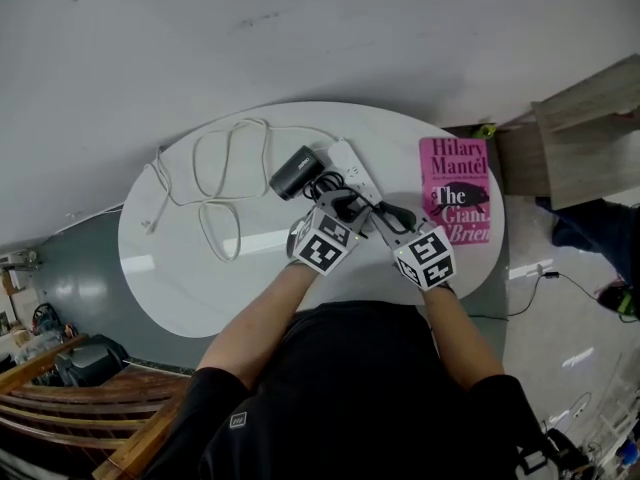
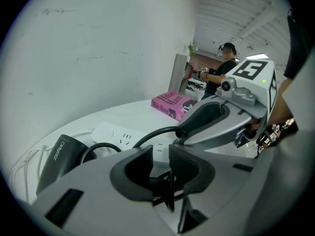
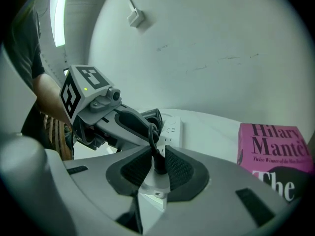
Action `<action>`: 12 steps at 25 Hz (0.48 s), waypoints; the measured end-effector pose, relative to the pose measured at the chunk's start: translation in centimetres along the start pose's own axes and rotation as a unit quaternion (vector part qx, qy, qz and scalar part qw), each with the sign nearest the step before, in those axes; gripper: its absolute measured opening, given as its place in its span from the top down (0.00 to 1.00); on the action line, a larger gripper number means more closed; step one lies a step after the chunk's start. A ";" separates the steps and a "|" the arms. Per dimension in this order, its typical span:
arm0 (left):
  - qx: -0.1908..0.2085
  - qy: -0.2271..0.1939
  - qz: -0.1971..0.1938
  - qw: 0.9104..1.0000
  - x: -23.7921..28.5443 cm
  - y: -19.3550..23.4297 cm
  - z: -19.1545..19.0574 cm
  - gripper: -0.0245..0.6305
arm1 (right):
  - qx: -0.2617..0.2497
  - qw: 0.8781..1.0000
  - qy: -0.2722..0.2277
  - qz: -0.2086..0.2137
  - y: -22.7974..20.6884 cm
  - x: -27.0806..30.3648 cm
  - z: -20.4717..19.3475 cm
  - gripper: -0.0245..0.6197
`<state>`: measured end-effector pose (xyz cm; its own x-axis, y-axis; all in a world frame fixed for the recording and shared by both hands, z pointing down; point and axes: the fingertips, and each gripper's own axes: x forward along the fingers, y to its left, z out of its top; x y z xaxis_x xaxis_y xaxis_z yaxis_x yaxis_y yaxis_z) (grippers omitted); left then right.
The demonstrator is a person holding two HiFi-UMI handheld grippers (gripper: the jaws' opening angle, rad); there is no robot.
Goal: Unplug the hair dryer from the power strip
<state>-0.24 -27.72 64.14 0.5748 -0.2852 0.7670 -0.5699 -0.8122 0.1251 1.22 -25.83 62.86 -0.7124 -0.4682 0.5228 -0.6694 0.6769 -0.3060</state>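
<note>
Fingers on my right gripper (image 3: 157,157) are clamped on the black plug (image 3: 158,167), one ribbed pad on each side of it. The plug stands seated in the near end of the white power strip (image 1: 355,171), and its black cord (image 2: 155,132) rises out of the top and arcs over toward my other hand. My left gripper (image 2: 161,161) sits just beside the right one, its jaws drawn in to a slim gap with strands of that black cord caught between the pads. The hair dryer (image 1: 296,172), a stubby black body, lies on its side on the round white table (image 1: 200,278), just left of the power strip's far end and close ahead of my left jaws. The strip runs diagonally away from me across the tabletop, with several empty sockets showing along its top face. A thin white cord (image 1: 215,183) loops loosely over the left part of the table. A pink book (image 1: 455,190) lies flat at the right side, apart from the strip.
</note>
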 end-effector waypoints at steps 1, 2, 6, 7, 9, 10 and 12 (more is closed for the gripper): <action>0.002 0.004 0.004 1.000 0.0 0.1 0.0 0.80 | -0.011 1.000 0.002 -0.001 0.1 0.0 0.0 0.82; 0.004 0.008 0.009 1.000 0.1 0.1 -0.1 0.81 | -0.021 1.000 0.006 0.000 0.2 0.0 0.0 0.82; 0.021 0.033 0.030 0.999 0.5 0.1 -0.8 0.85 | -0.047 0.999 0.014 0.006 0.9 -0.2 0.0 0.85; 0.027 0.037 0.033 0.998 0.6 0.1 -0.9 0.86 | -0.051 0.999 0.015 0.006 1.0 -0.2 0.0 0.85; 0.034 0.042 0.035 0.998 0.7 0.1 -0.9 0.86 | -0.057 0.998 0.016 0.003 1.0 -0.4 0.0 0.85; 0.036 0.043 0.035 0.998 0.8 0.1 -0.9 0.86 | -0.058 0.998 0.016 0.002 1.0 -0.4 0.0 0.85; 0.038 0.050 0.033 0.998 0.8 0.0 -1.0 0.86 | -0.055 0.998 0.014 0.003 1.0 -0.5 0.1 0.86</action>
<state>-0.37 -27.46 65.43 0.4747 -0.2897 0.8311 -0.5564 -0.8304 0.0284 0.83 -24.96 62.25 -0.7088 -0.4489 0.5441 -0.6373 0.7382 -0.2212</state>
